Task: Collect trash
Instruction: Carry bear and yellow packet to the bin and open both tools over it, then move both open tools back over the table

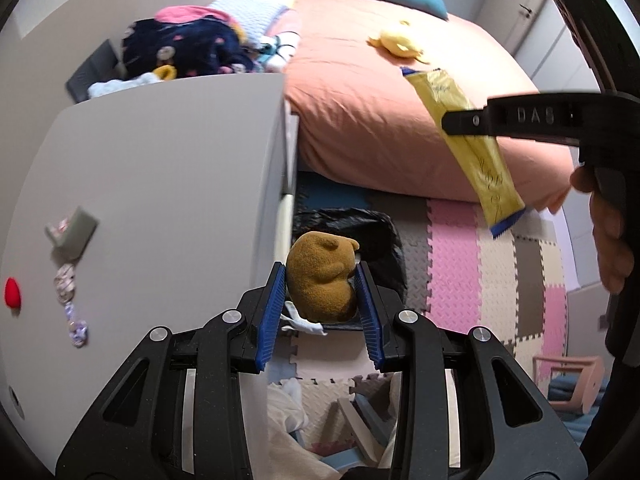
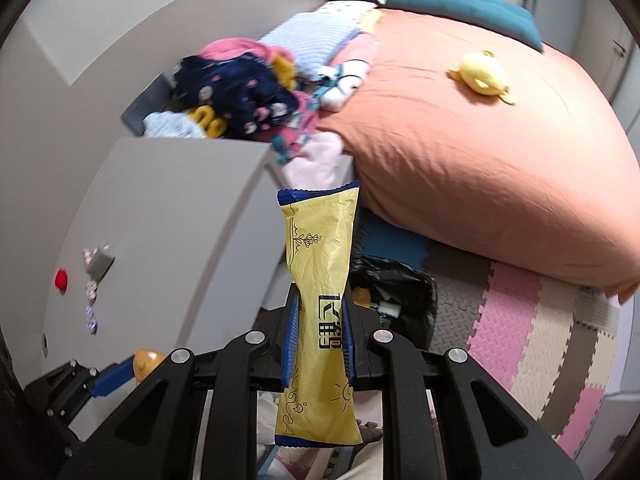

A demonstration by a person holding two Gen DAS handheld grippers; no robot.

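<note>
Right gripper [image 2: 319,322]: blue pads clamped on a yellow wrapper [image 2: 318,280] with dark blue crimped ends, printed line drawings and dark characters; pinched narrow at the waist. Long axis runs along the fingers, one end sticking out well past the tips, the other back toward the camera.

Left gripper [image 1: 322,294]: pads pressed on either side of a brown plush toy [image 1: 322,276], fuzzy, rounded, held at the fingertips.

Black-lined trash bin [image 2: 394,292] on the floor mats just beyond both sets of fingertips, beside a grey cabinet [image 1: 160,200]
</note>
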